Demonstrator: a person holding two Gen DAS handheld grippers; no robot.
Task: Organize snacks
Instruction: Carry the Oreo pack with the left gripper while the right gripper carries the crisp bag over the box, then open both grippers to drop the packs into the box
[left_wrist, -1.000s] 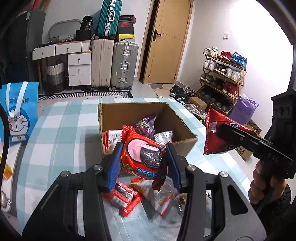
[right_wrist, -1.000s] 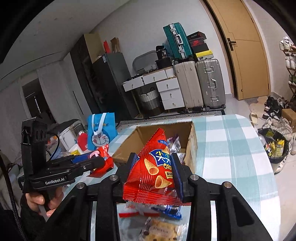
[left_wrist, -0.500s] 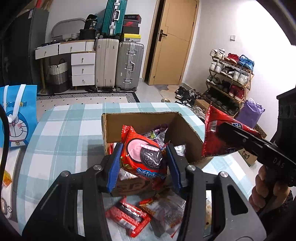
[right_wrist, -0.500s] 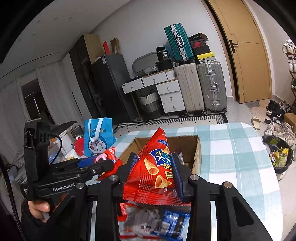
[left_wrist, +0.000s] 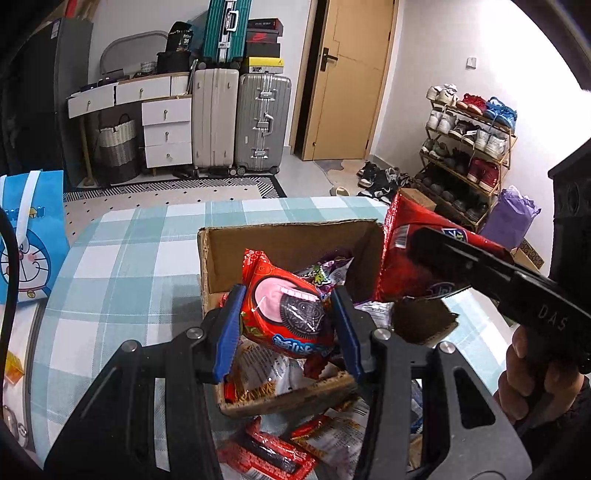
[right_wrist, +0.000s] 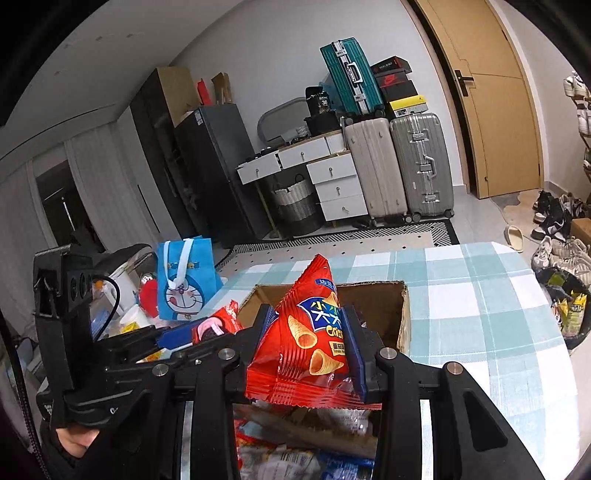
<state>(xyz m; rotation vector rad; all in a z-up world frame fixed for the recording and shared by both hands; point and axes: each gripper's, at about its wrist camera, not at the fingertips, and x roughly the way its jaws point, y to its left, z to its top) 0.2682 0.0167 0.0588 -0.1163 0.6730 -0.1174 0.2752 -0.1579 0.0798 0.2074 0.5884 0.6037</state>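
Snacks are going two at a time toward a cardboard box (left_wrist: 291, 240) on a checked tablecloth (left_wrist: 122, 258). Nearest the left wrist camera, the left gripper (left_wrist: 288, 325) is pinching a red cookie packet (left_wrist: 286, 314) between its blue pads, squeezing it across the middle with the packet standing upright over the box's near wall. Loose wrappers (left_wrist: 273, 450) are lying on the cloth just in front of that wall, at the table's near edge. To the right, the right gripper (right_wrist: 308, 347) is clamping a red corn-cone chip bag (right_wrist: 308, 343) by its sides, the bag's sealed top pointing up and its bottom seam hanging below the pads, above the box's right corner. Both packs are looking light, soft and air-filled, with glossy film that is likely slippery; the contents are probably brittle, so a hold on the flat seam or a gentle squeeze across the belly is seeming safer than a hard pinch. Inside the box, a purple packet (left_wrist: 325, 271) and silvery wrappers are already piling up. Farther off, a blue cartoon bag (left_wrist: 27, 236) is standing at the table's left edge.
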